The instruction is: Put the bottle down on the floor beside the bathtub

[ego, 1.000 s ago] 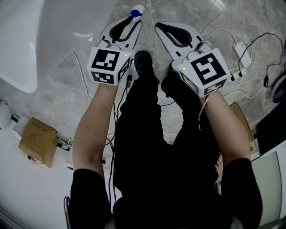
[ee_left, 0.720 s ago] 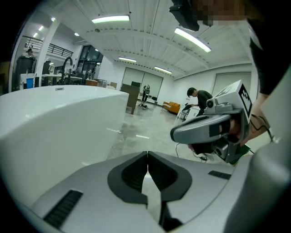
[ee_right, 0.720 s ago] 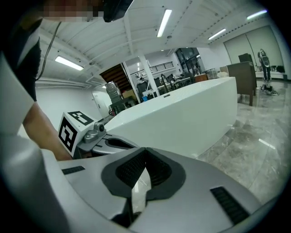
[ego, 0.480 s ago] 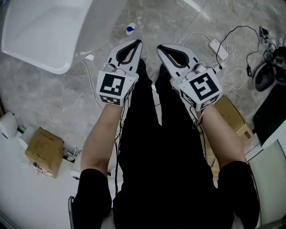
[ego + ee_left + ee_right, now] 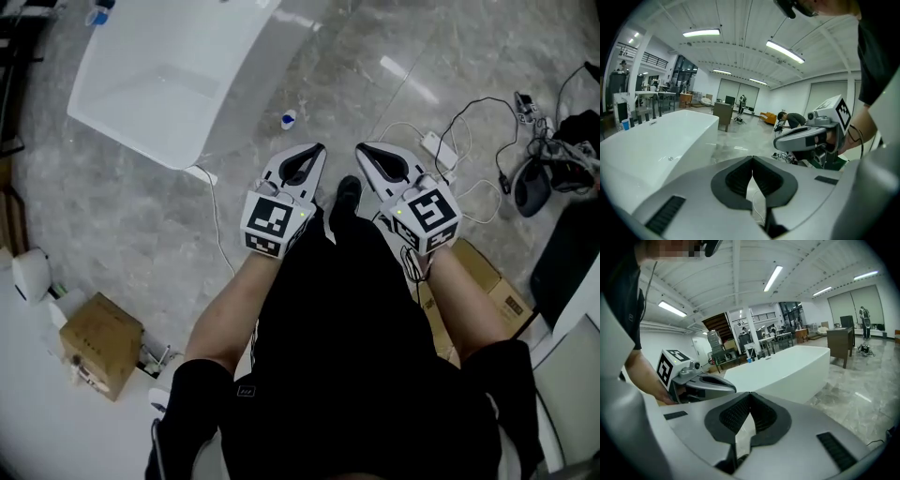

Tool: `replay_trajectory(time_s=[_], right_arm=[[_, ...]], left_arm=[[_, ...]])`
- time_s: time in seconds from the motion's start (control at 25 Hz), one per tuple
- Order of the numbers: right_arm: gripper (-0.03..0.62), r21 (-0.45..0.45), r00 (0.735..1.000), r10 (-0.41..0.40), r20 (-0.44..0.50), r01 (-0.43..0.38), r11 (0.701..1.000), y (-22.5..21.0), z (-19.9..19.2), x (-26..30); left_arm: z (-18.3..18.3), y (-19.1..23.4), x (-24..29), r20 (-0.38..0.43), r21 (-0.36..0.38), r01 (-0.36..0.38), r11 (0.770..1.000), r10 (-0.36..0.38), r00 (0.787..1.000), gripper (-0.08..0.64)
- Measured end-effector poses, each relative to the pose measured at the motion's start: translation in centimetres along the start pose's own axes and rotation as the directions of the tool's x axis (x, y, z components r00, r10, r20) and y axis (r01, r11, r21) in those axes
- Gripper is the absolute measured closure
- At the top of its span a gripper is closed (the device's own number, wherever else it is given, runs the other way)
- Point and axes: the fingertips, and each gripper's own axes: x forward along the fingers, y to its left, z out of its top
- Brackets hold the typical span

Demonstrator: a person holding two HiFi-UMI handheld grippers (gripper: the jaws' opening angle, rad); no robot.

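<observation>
A small bottle with a blue cap point(image 5: 289, 119) stands on the grey marble floor, just off the corner of the white bathtub point(image 5: 169, 84). My left gripper point(image 5: 320, 148) is held well above it, shut with nothing between the jaws. My right gripper point(image 5: 362, 148) hangs level with it on the right, also shut and empty. In the left gripper view the shut jaws point(image 5: 752, 159) point past the bathtub point(image 5: 651, 140), with the right gripper point(image 5: 811, 136) alongside. The right gripper view shows its own jaws point(image 5: 750, 393) shut, the tub point(image 5: 787, 369) and the left gripper point(image 5: 693, 380). Neither gripper view shows the bottle.
White cables and a charger point(image 5: 433, 145) lie on the floor to the right, with dark gear point(image 5: 530, 178) beyond them. Cardboard boxes sit at lower left point(image 5: 98, 342) and by the right leg point(image 5: 483, 281). My shoe point(image 5: 347, 197) shows between the grippers.
Both grippers have risen far from the floor. The left one was at the bottle a second ago; the bottle now stands alone beside the tub, looking smaller and farther away.
</observation>
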Motion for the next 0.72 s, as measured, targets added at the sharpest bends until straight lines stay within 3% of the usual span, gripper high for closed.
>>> replay_trajectory(time_s=[0.44,0.72], right_arm=[[0.563,0.019,0.988,-0.011,0.156,0.008,1.0,0.5,7.5,-7.7],[0.564,-0.026,0.974,-0.01,0.226,0.017,1.0,-1.7,11.5,-12.1]], left_arm=[[10.2,-1.9,-5.1,0.053,0.1,-0.124,0.987,0.119,0.991,0.543],[15.0,-3.6,-6.3,0.103,0.108,-0.183,0.977,0.173,0.98,0.543]])
